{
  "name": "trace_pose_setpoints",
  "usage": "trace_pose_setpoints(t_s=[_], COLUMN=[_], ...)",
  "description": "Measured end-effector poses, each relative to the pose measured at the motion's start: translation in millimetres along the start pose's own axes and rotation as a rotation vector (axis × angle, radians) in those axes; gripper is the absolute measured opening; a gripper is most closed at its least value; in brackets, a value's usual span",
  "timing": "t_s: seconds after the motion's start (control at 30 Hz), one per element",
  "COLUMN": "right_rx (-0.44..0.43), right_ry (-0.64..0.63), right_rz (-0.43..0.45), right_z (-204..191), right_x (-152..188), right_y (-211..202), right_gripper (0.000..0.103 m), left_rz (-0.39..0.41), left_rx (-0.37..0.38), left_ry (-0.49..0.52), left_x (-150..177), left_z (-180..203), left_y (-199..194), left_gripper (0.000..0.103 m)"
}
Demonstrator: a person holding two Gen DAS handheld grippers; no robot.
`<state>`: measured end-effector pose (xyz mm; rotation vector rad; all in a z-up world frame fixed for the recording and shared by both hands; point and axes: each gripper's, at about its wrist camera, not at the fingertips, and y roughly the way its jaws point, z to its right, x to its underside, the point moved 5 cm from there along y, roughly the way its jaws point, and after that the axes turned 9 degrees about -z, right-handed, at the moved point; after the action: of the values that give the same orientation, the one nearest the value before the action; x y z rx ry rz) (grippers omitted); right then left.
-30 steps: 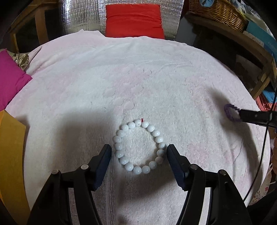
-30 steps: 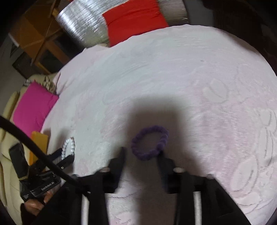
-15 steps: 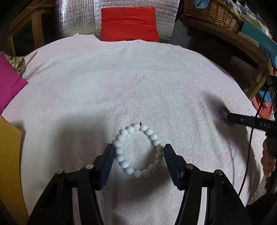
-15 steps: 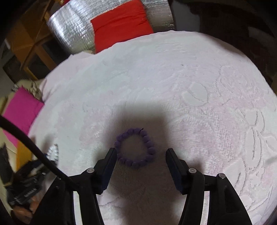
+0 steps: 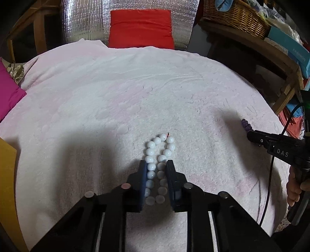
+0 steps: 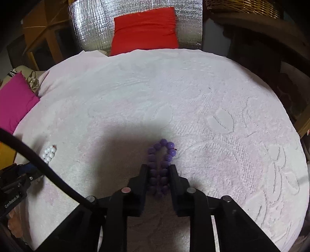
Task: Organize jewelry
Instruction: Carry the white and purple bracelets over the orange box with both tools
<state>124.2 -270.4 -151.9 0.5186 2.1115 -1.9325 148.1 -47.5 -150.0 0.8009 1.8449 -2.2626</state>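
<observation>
— Counting the jewelry first: how many pieces are on the cloth?

— Two. One white bead bracelet [image 5: 157,168] and one purple bead bracelet [image 6: 161,167], both lying on the pale pink towel [image 5: 135,93] that covers the round table. The white one is toward the left of the near part of the cloth, the purple one well apart to its right.

— And the claws?

— Also two, one for each bracelet. The left gripper [image 5: 156,166] has just been closing, and its jaws now stand nearly together with the white bracelet pinched between the pads, squeezed from a ring into a long narrow loop of two bead rows. The far end of the loop, with a small red knot, sticks out past the fingertips.

— The right one?

— The right gripper [image 6: 160,168] has likewise just been closing and presses on the purple bracelet, flattened the same way, its rounded far end poking out beyond the fingers. Both bracelets rest on the cloth.

— What lies around them?

— A red cushion [image 5: 140,29] against silver foil padding [image 5: 85,21] at the far edge, a magenta cushion [image 6: 13,104] at the left, and a wicker basket [image 5: 234,14] on a shelf at the far right.
</observation>
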Motion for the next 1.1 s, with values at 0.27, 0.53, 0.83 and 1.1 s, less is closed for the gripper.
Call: trace_pose_setpoints(t_s=[0.27,0.53,0.83,1.1], right_rx=[-0.099,-0.188,-0.208,-0.215], right_ry=[0.068,0.119,0.075,0.029], right_rz=[-0.007,0.033,0.078,0.087], right_z=[19,29,-1,-26], right_x=[0,-4,-8,-4], right_y=[-8,-24,-39,-43], right_gripper=[0.022,0.021,0.021,0.021], left_rz=[0.032,0.06,0.113,0.182], left_rx=[0.023,0.047,0.058,0.054], left_ry=[0.022,0.012,-0.037,-0.078], left_x=[-3,-6,-3,4], left_z=[11,15,-3,-24], left_y=[-8,-16,-41,-75], left_gripper=[0.01,0.01,0.01,0.01])
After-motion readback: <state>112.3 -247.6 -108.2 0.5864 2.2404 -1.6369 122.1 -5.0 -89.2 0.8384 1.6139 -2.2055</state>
